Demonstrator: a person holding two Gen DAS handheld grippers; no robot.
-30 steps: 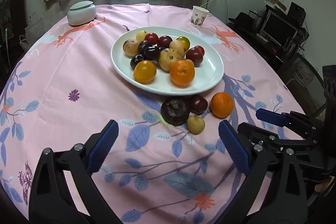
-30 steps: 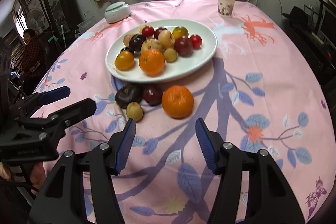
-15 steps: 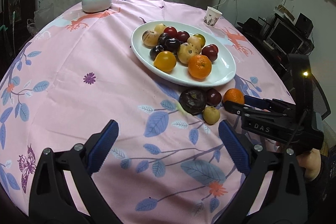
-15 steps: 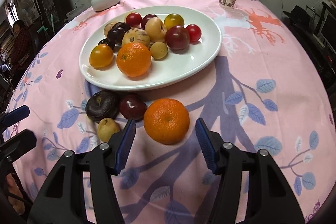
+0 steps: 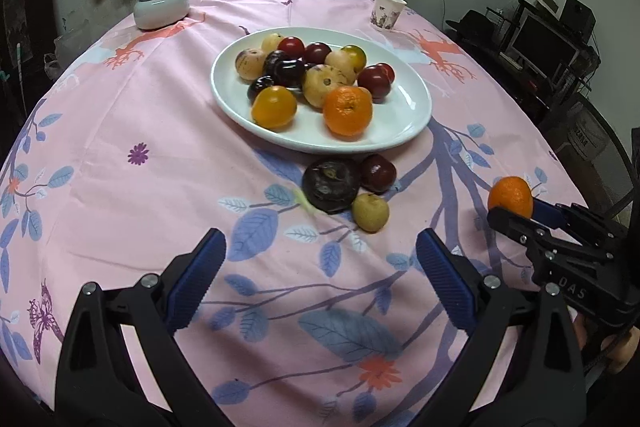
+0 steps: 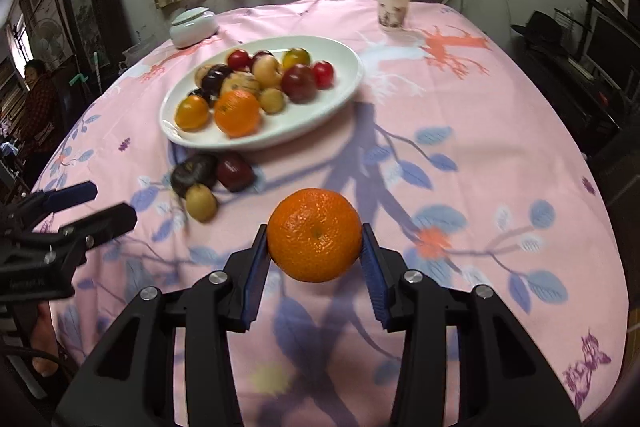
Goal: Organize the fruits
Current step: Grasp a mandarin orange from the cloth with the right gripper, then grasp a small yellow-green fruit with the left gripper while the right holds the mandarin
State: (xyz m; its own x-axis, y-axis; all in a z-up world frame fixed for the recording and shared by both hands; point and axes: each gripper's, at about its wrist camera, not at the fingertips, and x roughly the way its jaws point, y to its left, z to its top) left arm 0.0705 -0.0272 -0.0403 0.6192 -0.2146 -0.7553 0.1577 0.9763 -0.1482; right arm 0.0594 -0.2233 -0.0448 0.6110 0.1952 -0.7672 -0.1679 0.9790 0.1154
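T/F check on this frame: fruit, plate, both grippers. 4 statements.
1. The right gripper has the loose orange mandarin between its pads. True; jaws closing.
2. The left gripper holds the small yellow-green fruit. False: open, nothing between its fingers.
3. The white oval plate is bare. False: it holds many fruits.
4. The dark purple round fruit lies on the pink tablecloth. True.

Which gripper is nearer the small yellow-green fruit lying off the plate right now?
Left. The left gripper hangs open just short of the small yellow-green fruit; the right gripper, closing on an orange, sits farther off to its side.
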